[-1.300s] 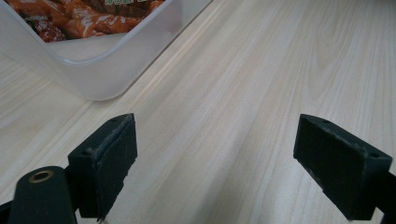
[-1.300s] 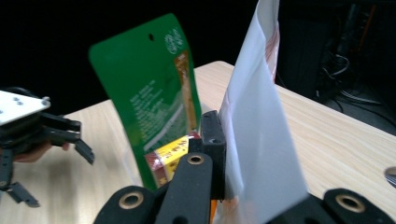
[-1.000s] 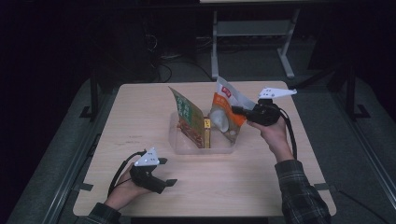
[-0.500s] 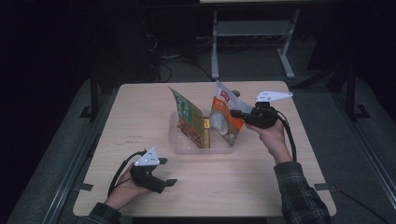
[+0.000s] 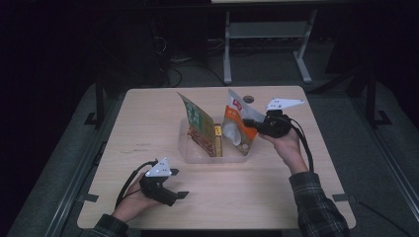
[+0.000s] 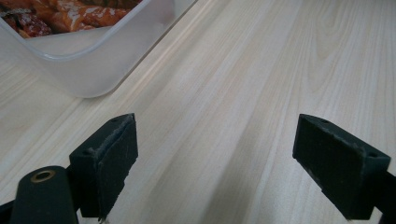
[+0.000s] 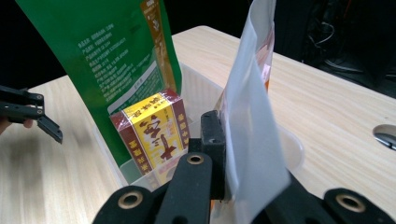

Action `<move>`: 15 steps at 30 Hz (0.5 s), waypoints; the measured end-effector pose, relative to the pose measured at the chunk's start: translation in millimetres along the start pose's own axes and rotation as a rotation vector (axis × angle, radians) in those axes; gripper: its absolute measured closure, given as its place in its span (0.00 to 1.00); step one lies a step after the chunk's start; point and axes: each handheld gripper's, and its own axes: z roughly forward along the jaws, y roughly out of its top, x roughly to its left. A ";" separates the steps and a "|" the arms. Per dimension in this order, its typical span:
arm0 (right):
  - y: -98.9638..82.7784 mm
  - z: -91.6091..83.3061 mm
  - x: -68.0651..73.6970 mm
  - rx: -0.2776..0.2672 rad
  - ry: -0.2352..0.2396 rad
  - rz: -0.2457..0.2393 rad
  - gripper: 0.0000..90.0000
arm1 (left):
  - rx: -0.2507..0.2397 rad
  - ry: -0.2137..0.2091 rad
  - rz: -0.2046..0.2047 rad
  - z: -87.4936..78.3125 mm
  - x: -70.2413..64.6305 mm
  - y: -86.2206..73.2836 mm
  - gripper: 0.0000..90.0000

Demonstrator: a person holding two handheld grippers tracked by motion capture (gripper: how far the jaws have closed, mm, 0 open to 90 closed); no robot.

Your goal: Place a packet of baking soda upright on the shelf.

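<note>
A clear plastic bin (image 5: pixel 189 152) stands mid-table. Inside it a green pouch (image 5: pixel 193 120) leans to the left beside a yellow-and-red box (image 5: pixel 218 139). My right gripper (image 5: pixel 248 123) is shut on the edge of an orange-and-white pouch (image 5: pixel 236 126), whose lower end reaches into the bin's right end. In the right gripper view the right gripper (image 7: pixel 224 140) pinches the pouch's silvery back (image 7: pixel 252 121), with the box (image 7: pixel 154 130) and green pouch (image 7: pixel 116 56) just beyond. My left gripper (image 5: pixel 179 183) rests on the table near the front edge, open and holding nothing. Its view shows the left gripper (image 6: pixel 229 168) over bare wood.
The bin's corner (image 6: pixel 93 60) lies just beyond the left jaws. A round hole (image 5: pixel 248 99) is cut in the tabletop behind the bin. Bare wood surrounds the bin on all sides. A metal frame stands on the floor beyond the table.
My right gripper has carried the orange-and-white pouch a little down and to the left, into the bin's right end. The left gripper has stayed still.
</note>
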 end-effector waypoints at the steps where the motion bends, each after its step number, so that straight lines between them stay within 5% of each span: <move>1: 0.2 0.5 0.3 0.001 -0.003 0.000 1.00 | 0.000 -0.001 0.000 -0.1 0.0 -0.2 0.15; 15: -1.0 5.3 2.3 0.010 -0.015 -0.002 1.00 | 0.017 -0.009 0.006 3.1 -1.9 -0.5 0.15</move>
